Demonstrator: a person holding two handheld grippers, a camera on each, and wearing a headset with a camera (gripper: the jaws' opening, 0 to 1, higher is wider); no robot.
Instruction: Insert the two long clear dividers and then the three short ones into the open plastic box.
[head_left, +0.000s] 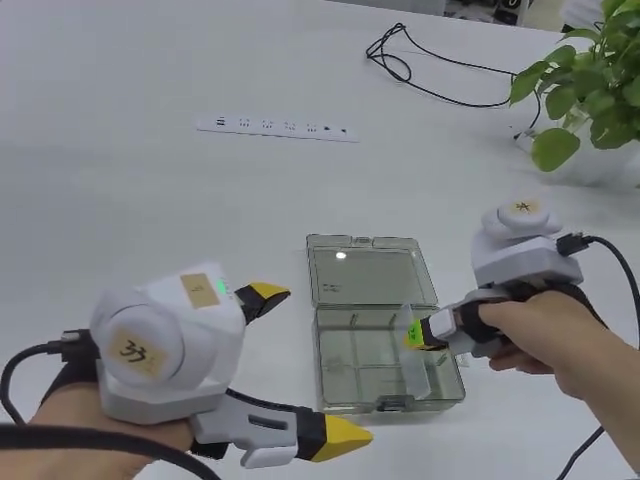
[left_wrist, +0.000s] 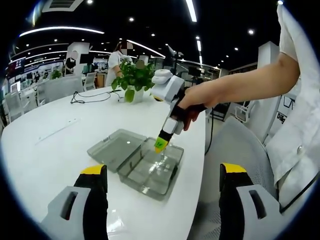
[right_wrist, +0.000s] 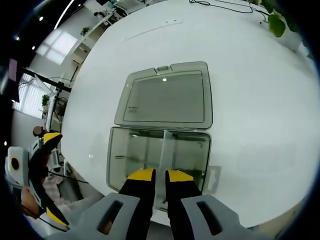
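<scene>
My left gripper (head_left: 305, 365) was nearest, low over the white table (head_left: 150, 200), just left of the open plastic box (head_left: 322, 365). Its jaws were spread wide and held nothing. The box's lid (head_left: 365, 270) lay flat behind the tray. My right gripper (head_left: 414, 336) was pinched on a clear divider (right_wrist: 163, 145), which stood upright inside the tray and ran from the front wall toward the hinge side.
</scene>
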